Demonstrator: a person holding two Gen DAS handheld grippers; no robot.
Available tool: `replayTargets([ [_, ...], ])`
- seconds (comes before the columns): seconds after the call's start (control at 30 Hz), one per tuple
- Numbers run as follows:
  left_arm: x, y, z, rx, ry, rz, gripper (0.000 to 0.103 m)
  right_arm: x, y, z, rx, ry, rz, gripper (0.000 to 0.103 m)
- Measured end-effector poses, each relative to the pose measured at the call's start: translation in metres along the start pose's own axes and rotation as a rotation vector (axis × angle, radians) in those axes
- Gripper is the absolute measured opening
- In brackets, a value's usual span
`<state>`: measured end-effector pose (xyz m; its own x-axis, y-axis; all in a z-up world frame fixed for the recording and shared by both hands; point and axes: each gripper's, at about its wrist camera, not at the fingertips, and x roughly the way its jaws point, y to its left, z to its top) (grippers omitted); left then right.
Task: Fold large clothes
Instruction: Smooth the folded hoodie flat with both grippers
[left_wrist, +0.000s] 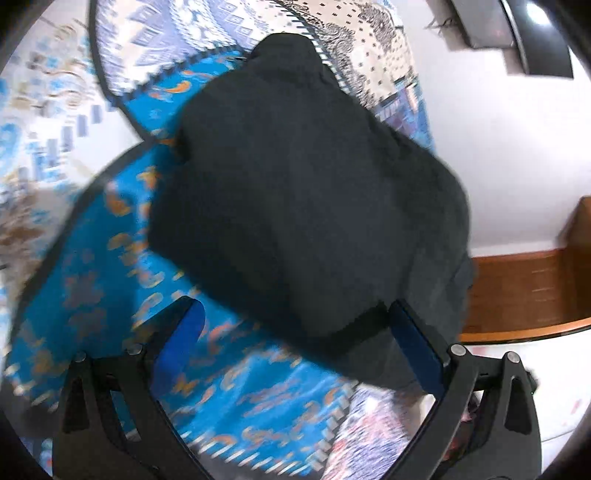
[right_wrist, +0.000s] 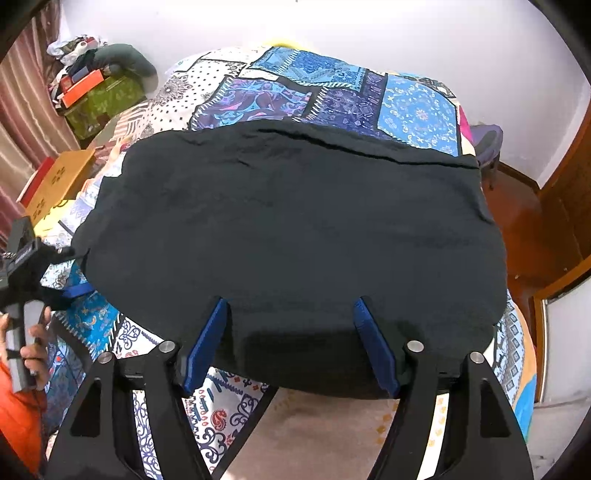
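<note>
Right gripper (right_wrist: 291, 343) jaws apart, straddling near edge of black garment (right_wrist: 295, 229), pads not pressing. Left gripper (left_wrist: 295, 332) jaws wide, garment corner between, unclamped. Garment spread flat on patchwork bedspread (right_wrist: 332, 85). Boxes (right_wrist: 59, 181) beside left edge; wooden footboard (right_wrist: 517, 221) right.

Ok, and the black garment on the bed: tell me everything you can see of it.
The black garment is a plain, dark, soft-looking cloth, lightly creased, lying flat and spread wide on the patterned bedspread. Its far edge runs straight, showing a layered seam or fold line. Its near edge sits between the open jaws of the right gripper. The left gripper has the cloth's edge between its open jaws.
</note>
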<state>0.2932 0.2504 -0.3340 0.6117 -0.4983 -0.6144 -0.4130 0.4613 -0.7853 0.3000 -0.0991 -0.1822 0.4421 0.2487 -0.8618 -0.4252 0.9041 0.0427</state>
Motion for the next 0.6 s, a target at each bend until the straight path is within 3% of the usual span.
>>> replayTargets([
  [0.2, 0.025, -0.007, 0.016, -0.025, -0.051, -0.013, 0.101, 0.003, -0.001, 0.003, 0.014, -0.003, 0.019, 0.07],
  [0.3, 0.036, -0.018, 0.022, -0.001, -0.088, 0.035, 0.1, 0.006, -0.001, 0.004, 0.026, -0.004, 0.026, 0.07],
  [0.43, 0.036, -0.023, 0.027, 0.023, -0.17, 0.144, 0.072, 0.006, 0.006, 0.002, 0.018, 0.002, 0.023, 0.07],
  [0.57, 0.024, -0.031, 0.031, 0.015, -0.209, 0.179, 0.041, 0.002, 0.014, 0.002, -0.006, 0.025, 0.005, 0.07],
  [0.6, 0.018, -0.039, 0.029, 0.049, -0.223, 0.203, 0.039, 0.001, 0.015, 0.003, -0.003, 0.034, 0.012, 0.07],
])
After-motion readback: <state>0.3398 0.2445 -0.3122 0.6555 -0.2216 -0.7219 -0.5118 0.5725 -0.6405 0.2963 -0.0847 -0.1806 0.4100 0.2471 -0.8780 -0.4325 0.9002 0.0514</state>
